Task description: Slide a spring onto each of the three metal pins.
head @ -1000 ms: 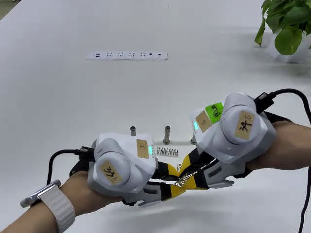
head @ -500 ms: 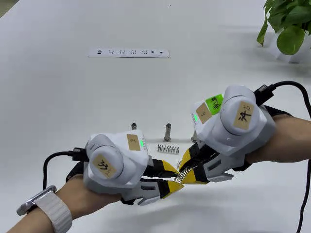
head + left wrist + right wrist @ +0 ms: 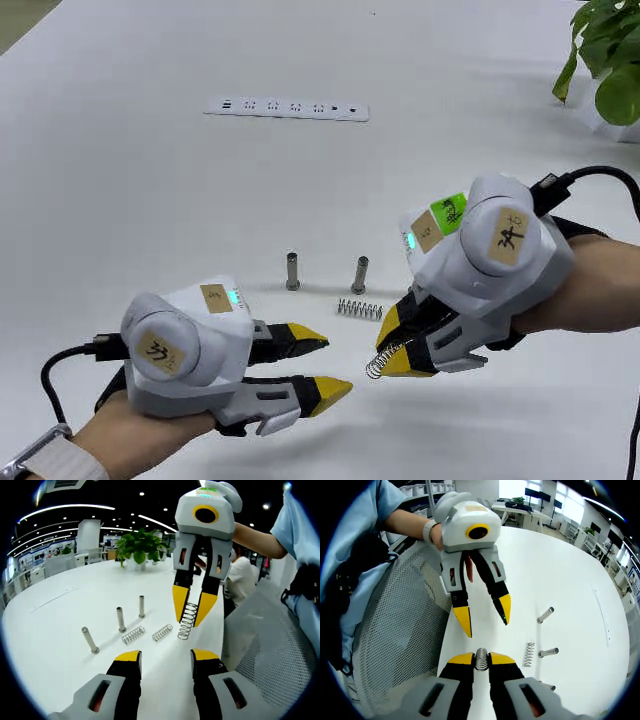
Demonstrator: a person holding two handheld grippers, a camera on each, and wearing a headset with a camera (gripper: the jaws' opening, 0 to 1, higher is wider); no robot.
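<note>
My right gripper [image 3: 392, 352] is shut on a small steel spring [image 3: 377, 363], held just above the white table [image 3: 150, 200]; the spring [image 3: 481, 659] stands on end between its yellow tips. My left gripper [image 3: 318, 363] is open and empty, a short way left of that spring. Two upright metal pins [image 3: 292, 270] [image 3: 359, 274] stand behind the grippers, and a loose spring [image 3: 359, 309] lies by them. In the left gripper view, three pins [image 3: 141, 606] [image 3: 120, 619] [image 3: 90, 640] and two loose springs [image 3: 133, 634] [image 3: 162, 632] are on the table, with the held spring [image 3: 187, 621] ahead.
A white power strip [image 3: 286, 108] lies far back on the table. A potted plant [image 3: 610, 60] stands at the back right corner. A mesh chair [image 3: 395, 630] sits beyond the table's near edge.
My left gripper has opened and drawn back to the left, away from the spring. The right gripper keeps hold of the spring and has barely moved. The head camera shifted.
</note>
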